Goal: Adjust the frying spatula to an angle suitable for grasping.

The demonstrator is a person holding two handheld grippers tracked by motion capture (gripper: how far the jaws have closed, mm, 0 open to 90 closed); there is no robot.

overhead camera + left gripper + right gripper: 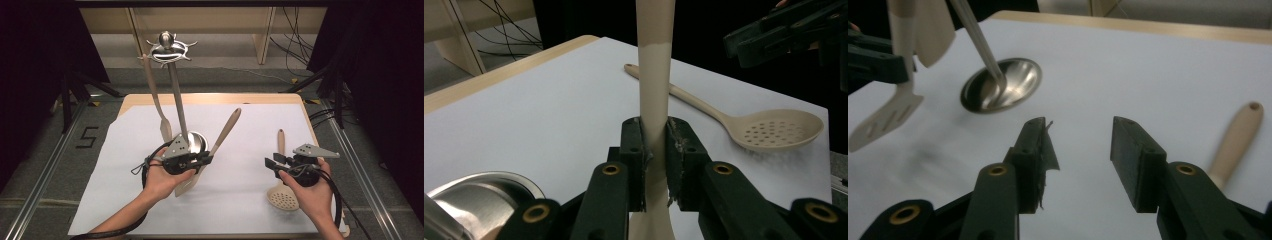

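Observation:
My left gripper [206, 160] [655, 136] is shut on the beige handle of a slotted turner [225, 131] [655, 75]. The turner is tilted, with its slotted blade [883, 117] low and just above the paper. To the right, my right gripper [273, 162] [1080, 150] is open with nothing between its jaws. It hovers a little above a beige slotted spoon [283, 196] [774, 131] that lies flat on the paper, handle [1235, 140] pointing to the far side.
A metal utensil stand rises from a round shiny base [196, 142] [1003, 85] just behind the left gripper, with hooks at the top [167, 47]. A second beige utensil [155, 95] hangs from it. White paper [260, 125] covers the table.

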